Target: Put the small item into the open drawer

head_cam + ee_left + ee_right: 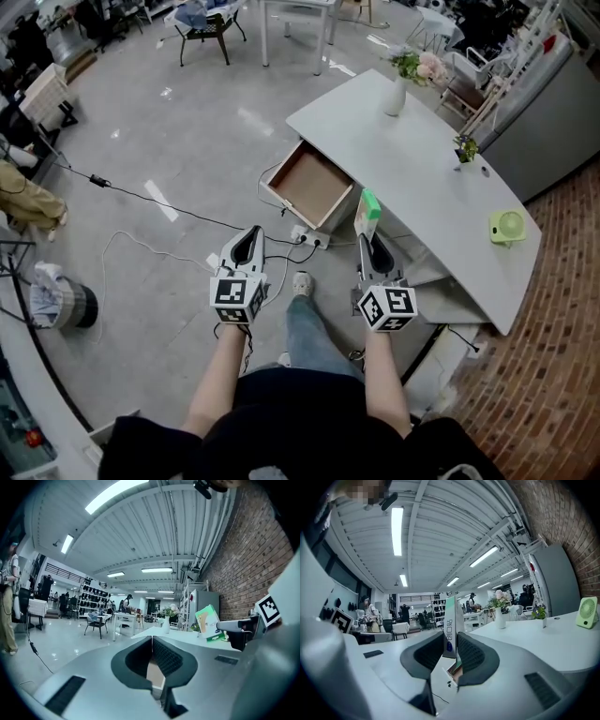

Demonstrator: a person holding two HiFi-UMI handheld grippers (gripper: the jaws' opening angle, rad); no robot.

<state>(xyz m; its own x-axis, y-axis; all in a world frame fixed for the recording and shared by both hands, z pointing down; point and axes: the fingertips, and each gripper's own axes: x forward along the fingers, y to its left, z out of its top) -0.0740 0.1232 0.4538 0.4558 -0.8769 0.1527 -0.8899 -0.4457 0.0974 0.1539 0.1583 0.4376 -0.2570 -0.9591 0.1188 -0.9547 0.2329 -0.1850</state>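
Bright strip lights (397, 530), floor (187, 159) glare (fisheye edges)

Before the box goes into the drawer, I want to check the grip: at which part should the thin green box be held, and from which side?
Grip the two broad flat faces at the near end, coming from the person's side. The green box is thin, so it fits between the jaws, and its flat faces suit the pads. The right claw holds it this way.
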